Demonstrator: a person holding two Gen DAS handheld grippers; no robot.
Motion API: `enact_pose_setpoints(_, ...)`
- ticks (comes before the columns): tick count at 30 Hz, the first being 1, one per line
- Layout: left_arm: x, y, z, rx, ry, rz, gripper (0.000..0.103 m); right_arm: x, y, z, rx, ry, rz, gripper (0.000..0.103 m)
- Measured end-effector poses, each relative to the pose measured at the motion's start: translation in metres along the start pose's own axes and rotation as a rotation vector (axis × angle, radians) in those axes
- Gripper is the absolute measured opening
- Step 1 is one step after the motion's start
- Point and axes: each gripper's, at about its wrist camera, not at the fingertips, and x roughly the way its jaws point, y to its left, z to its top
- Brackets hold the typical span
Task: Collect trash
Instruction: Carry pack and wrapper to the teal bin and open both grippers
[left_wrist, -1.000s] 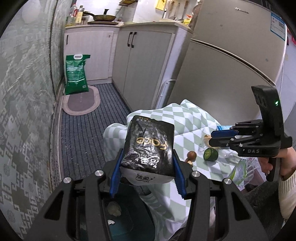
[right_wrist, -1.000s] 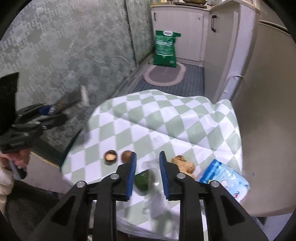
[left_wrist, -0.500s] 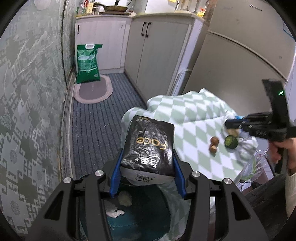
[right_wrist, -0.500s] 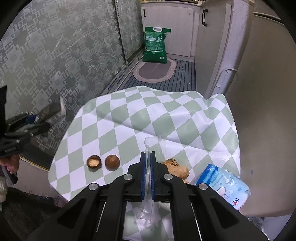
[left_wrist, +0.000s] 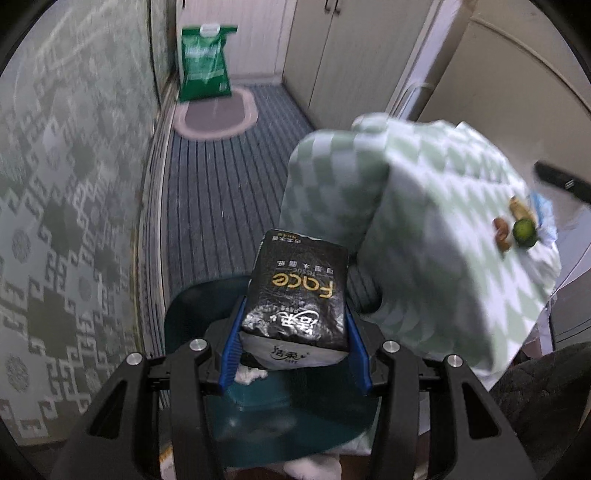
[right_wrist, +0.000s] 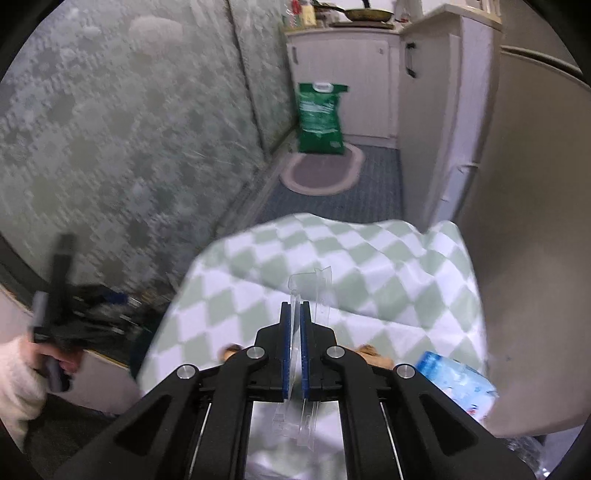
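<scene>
In the left wrist view my left gripper (left_wrist: 295, 332) is shut on a black tissue pack (left_wrist: 295, 295), which hangs just above a dark teal bin (left_wrist: 192, 306). White crumpled paper (left_wrist: 251, 374) lies in that bin. In the right wrist view my right gripper (right_wrist: 294, 314) is shut on a clear plastic package (right_wrist: 312, 284), held over the green-and-white checked tablecloth (right_wrist: 388, 266). A lime (left_wrist: 523, 232) and brown nuts (left_wrist: 501, 230) lie on the cloth. A blue packet (right_wrist: 454, 380) sits at the cloth's right edge.
A green sack (right_wrist: 319, 118) and an oval rug (right_wrist: 321, 173) lie at the far end of the striped floor. A patterned wall runs along the left, white cabinets and a fridge (right_wrist: 535, 184) along the right. A sleeved hand (right_wrist: 22, 373) holds the left gripper's handle.
My right gripper's jaws closed on the clear plastic package and lifted it a little. My left gripper sank toward the bin and tilted further down, still gripping the tissue pack.
</scene>
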Motion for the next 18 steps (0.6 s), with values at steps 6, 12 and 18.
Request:
enact_pose_setpoints(6, 0.026, 0.005, -0.015, 0.014, 0.115, 0.037, 0.051, -0.002, 0.03, 0.007, -0.04, -0.022, 0.097, 0.004)
enact_pose_setpoints(12, 0.044, 0.021, -0.028, -0.026, 0.213, 0.066, 0.051, 0.011, 0.061, 0.01, -0.082, 0.004, 0.168, 0.004)
enact_pose_setpoints(18, 0.059, 0.036, -0.043, -0.054, 0.298, 0.084, 0.052, 0.031, 0.094, 0.009, -0.114, 0.054, 0.249, 0.004)
